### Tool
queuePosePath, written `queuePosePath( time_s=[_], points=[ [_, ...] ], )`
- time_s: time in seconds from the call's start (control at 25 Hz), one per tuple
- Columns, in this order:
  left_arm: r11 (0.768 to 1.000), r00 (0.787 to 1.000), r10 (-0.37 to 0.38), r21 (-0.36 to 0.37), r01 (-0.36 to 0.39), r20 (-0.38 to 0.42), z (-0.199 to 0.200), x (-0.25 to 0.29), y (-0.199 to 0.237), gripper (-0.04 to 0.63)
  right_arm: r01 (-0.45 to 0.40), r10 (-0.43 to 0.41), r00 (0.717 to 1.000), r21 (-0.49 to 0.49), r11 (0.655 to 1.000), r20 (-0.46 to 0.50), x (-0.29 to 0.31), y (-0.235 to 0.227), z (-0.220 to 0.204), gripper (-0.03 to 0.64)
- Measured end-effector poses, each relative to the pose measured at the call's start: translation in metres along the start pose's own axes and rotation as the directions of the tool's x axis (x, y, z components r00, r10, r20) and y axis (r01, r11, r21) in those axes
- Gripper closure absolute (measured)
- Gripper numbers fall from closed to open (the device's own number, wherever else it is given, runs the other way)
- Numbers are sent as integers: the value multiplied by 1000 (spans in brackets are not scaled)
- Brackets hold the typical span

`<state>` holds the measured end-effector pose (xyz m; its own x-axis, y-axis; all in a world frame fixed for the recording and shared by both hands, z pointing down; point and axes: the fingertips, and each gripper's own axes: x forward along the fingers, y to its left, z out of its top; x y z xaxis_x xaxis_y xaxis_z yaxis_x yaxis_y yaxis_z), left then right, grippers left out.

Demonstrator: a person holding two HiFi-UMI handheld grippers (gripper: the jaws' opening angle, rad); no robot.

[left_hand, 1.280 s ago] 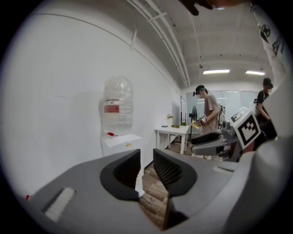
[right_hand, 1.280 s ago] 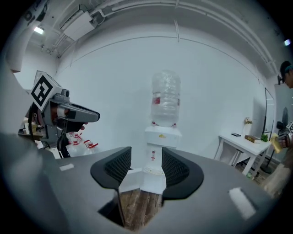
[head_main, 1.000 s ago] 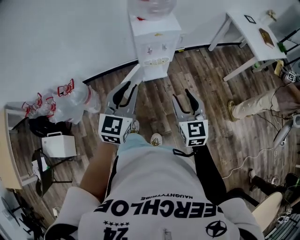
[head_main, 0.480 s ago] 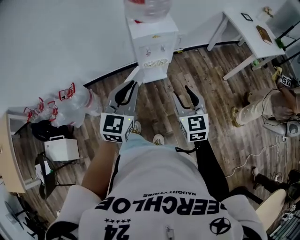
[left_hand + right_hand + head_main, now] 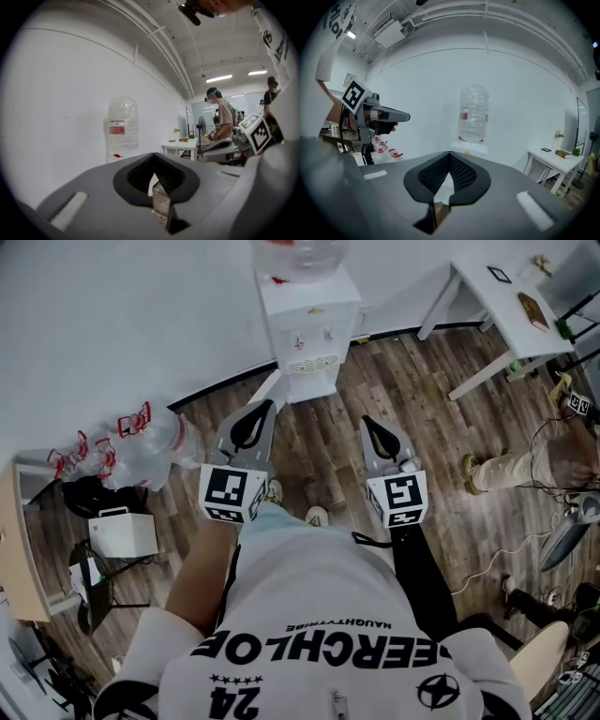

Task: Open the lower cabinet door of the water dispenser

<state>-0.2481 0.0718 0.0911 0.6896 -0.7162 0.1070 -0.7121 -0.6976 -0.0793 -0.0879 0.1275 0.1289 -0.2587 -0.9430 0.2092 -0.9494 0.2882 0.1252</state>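
Observation:
The white water dispenser stands against the far wall with a clear bottle on top. Only a sliver of its lower front shows from above, so the cabinet door's state is hidden. Both grippers hang in the air well short of it. My left gripper is shut and empty, its tips meeting. The jaws of my right gripper have just been closing and now meet with nothing between them. Both gripper views show the bottle above the jaws, which hide the cabinet.
A white table stands to the right of the dispenser. A seated person's legs reach in from the right, over cables on the wood floor. Empty bottles with red caps and a white box lie at left.
The right gripper's jaws were spread in both earlier frames and are now together. Both hands stayed about where they were. The person at right shifted their legs.

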Motion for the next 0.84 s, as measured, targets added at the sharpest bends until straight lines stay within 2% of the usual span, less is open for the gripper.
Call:
queuePosePath(
  time_s=[0.44, 0.84],
  points=[
    [1000, 1000, -12, 0, 12, -11, -6, 10, -5, 537, -14, 13, 1000, -23, 1000, -11, 5, 0, -2, 615],
    [1000, 999, -15, 16, 15, -34, -8, 19, -11, 537, 17, -17, 1000, -4, 1000, -12, 0, -16, -4, 615]
  ],
)
